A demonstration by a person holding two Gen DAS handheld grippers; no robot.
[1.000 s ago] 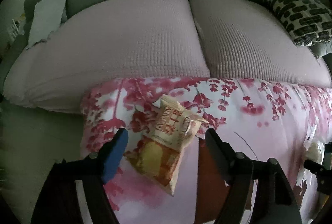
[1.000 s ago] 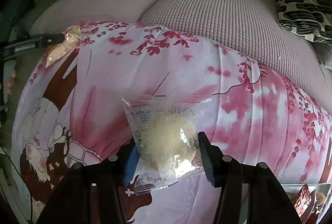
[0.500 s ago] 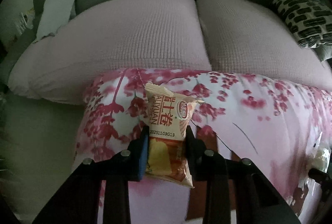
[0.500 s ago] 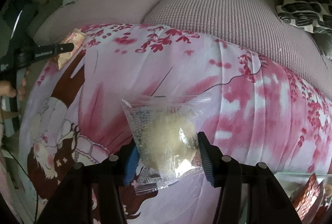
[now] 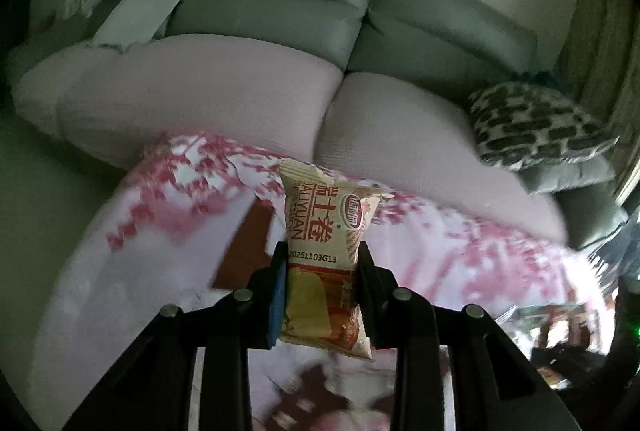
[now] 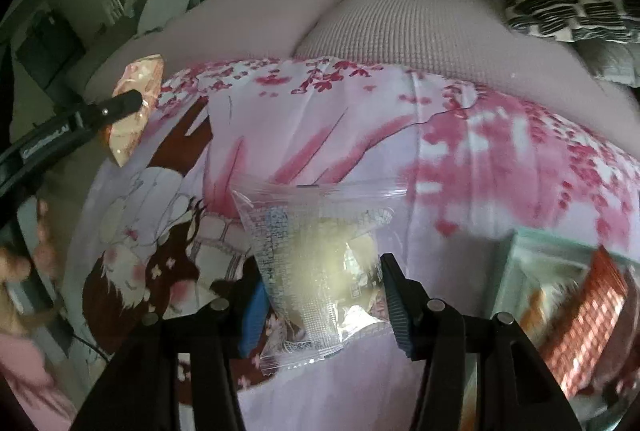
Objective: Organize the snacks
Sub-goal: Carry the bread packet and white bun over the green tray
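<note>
Left gripper (image 5: 322,271) pinches an orange egg-roll snack packet (image 5: 326,255) upright – right gripper (image 6: 322,295) clamps a clear pastry packet (image 6: 316,263) above the cherry-blossom blanket (image 6: 460,167)

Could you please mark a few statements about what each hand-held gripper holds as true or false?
1. The left hand-held gripper is shut on an orange snack packet. True.
2. The right hand-held gripper is empty. False: it grips a clear wrapped pastry.
3. The orange snack packet lies flat on the floral blanket. False: it is held up above it.
4. A patterned cushion sits on the sofa's right side. True.
</note>
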